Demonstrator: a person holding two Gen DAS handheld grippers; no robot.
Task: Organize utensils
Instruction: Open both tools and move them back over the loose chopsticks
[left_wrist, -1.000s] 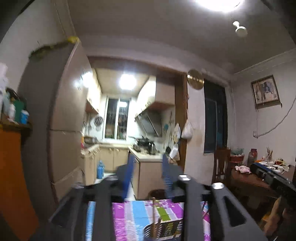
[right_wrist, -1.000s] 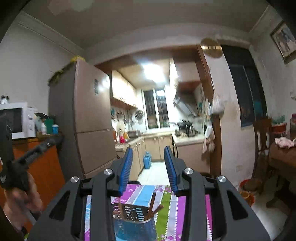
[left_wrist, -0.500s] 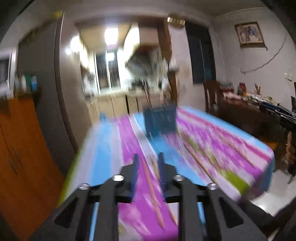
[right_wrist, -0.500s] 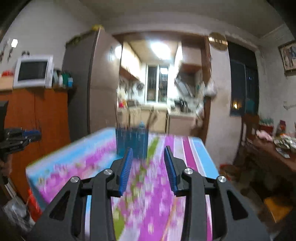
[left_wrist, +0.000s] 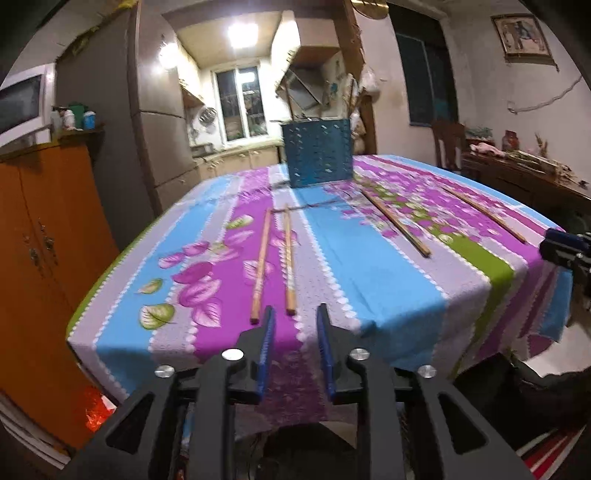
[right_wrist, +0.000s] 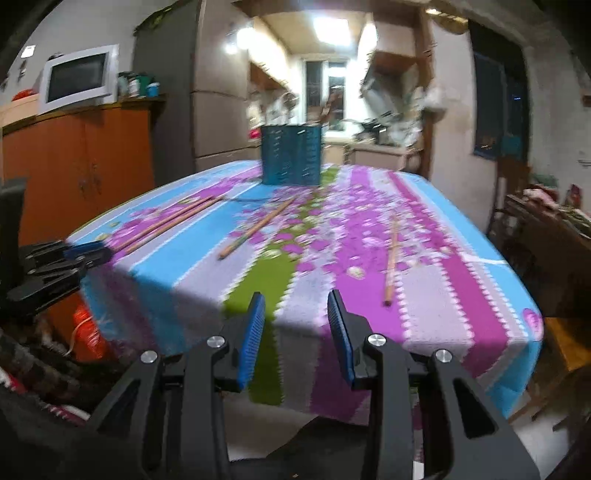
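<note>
We see four chopsticks on the floral tablecloth (left_wrist: 369, 266): a pair (left_wrist: 275, 264) left of centre, two singles (left_wrist: 397, 222) (left_wrist: 484, 214) to the right. The blue utensil holder (left_wrist: 318, 152) stands upright at upper centre. Left gripper (left_wrist: 294, 314), lower centre, jaws opening, nothing between them. Right gripper (right_wrist: 297, 299) spread, empty.

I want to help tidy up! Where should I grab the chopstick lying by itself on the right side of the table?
Probably near its thick near end, coming from the table's near edge: the lone chopstick lies flat on the tablecloth, pointing at you, nothing beside it. Pinch across its thin width.
</note>
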